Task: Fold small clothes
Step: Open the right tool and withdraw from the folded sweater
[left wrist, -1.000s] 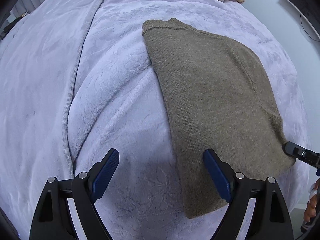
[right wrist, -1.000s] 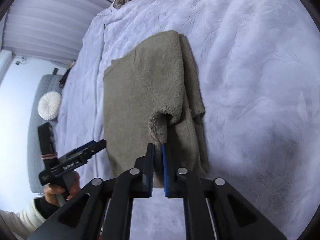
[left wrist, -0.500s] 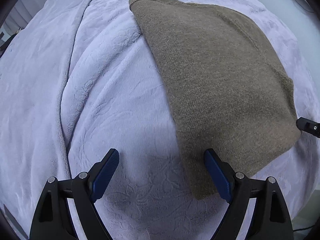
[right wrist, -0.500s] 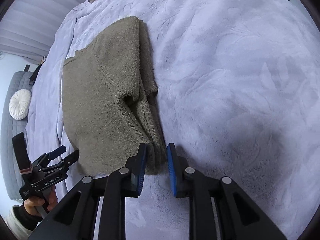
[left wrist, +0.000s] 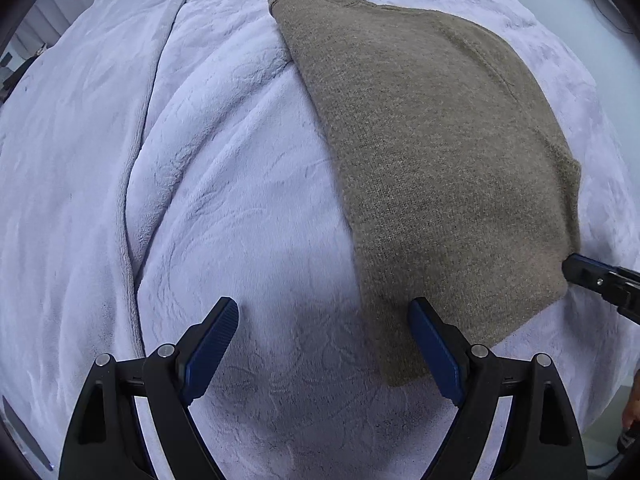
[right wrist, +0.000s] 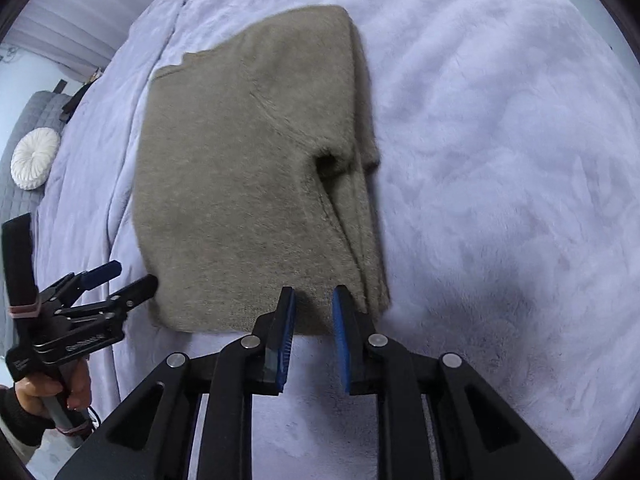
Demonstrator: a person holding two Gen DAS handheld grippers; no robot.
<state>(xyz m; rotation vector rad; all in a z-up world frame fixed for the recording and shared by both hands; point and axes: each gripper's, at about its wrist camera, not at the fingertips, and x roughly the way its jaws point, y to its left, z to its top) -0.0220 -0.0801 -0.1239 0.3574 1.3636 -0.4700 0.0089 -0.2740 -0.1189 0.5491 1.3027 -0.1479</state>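
Observation:
An olive-brown knit sweater [left wrist: 432, 160] lies folded lengthwise on a lilac fleece blanket [left wrist: 220, 200], one sleeve laid along its right side [right wrist: 360, 216]. My left gripper [left wrist: 324, 308] points down, wide open and holding nothing. It hangs over the blanket, its right finger above the sweater's near left corner. My right gripper [right wrist: 314, 300] sits at the sweater's near hem. Its jaws are closing with a narrow gap, the hem edge at their tips, and the pads do not press it. Each gripper shows in the other's view: right [left wrist: 588, 272], left [right wrist: 132, 276].
The blanket [right wrist: 500, 160] spreads wide to the sweater's right. A seam ridge [left wrist: 136, 184] runs down it on the left. Beyond the bed's left edge stand a grey sofa [right wrist: 24, 120] and a round white cushion [right wrist: 34, 158]. A hand [right wrist: 48, 392] holds the left gripper's handle.
The right gripper let go of the raised sleeve cuff, which now lies flat, then dropped to the sweater's near hem. The left gripper drifted toward the sweater's near left corner, still open.

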